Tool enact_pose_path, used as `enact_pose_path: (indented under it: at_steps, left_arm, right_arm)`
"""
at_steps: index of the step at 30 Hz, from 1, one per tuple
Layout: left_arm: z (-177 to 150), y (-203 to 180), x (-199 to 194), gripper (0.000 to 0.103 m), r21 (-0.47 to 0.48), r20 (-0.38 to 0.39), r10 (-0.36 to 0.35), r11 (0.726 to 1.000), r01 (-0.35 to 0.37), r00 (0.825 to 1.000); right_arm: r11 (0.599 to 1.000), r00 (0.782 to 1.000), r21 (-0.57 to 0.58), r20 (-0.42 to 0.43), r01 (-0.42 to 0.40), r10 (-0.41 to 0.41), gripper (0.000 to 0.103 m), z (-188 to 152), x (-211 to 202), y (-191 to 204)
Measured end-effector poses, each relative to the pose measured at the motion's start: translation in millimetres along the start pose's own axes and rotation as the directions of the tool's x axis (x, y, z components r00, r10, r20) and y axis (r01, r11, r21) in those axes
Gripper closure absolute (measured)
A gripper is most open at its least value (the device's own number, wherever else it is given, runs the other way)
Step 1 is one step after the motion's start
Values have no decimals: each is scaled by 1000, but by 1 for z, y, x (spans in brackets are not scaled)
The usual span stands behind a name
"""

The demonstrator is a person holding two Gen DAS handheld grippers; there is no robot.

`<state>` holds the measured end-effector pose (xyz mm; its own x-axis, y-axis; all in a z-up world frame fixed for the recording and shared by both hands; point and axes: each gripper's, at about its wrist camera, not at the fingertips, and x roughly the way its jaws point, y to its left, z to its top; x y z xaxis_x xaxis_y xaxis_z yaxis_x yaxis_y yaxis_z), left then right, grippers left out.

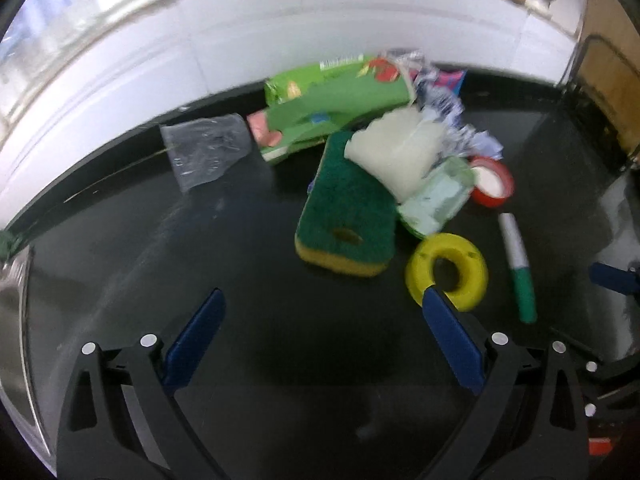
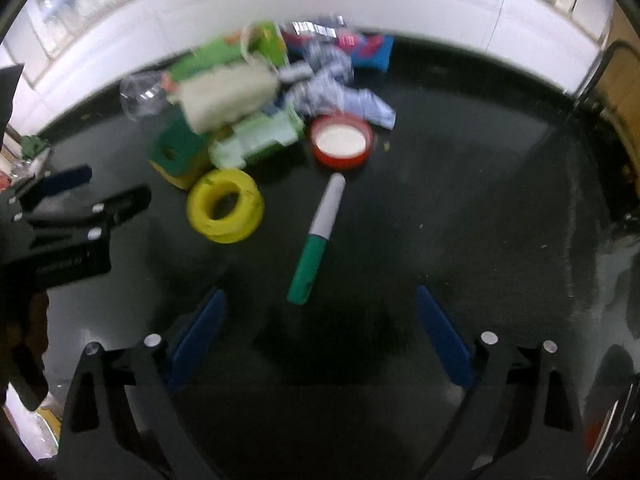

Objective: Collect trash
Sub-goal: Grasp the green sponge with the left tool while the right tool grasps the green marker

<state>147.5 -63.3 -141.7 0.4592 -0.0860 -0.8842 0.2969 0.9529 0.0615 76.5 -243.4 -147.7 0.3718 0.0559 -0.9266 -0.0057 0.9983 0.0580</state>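
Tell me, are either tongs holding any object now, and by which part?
Nothing is held. The left tongs and right tongs are both open and empty above the dark counter.

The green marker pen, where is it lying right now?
The marker lies on the dark counter, right of the yellow ring and below the red lid.

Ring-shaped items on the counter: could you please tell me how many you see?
2: a yellow ring nearest the left gripper, beside the sponge, and a red ring farther back. The trash pile may hide others.
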Motion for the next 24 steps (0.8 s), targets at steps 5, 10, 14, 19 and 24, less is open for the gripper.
enact_pose_path:
  at_steps: [5,10,14,19,24]
  left_arm:
    - [16,0,36,7,53,3,6,999,-6,1000]
    - [33,-6,55,14,97,26,31,995,-34,999]
    - [35,-11,56,42,112,18,-23,993,21,1000]
    - [25,-10,41,47,92,13,7,996,-8,1000]
    - [-5,2,4,47,33,3,-8,999,8,1000]
  right_arm:
    - [999,1000,-48,-27,12,-14,13,15,30,-3]
    - [996,1000,-86,-22,19,-21,22,30,46,-7]
    - [992,1000,-123,-2,-4,4,51,36,43,-7]
    - [989,1000,-147,-18,-19,17,89,32,34,-7]
    - [992,1000,-125,-3,-11,11,89,20,8,-7]
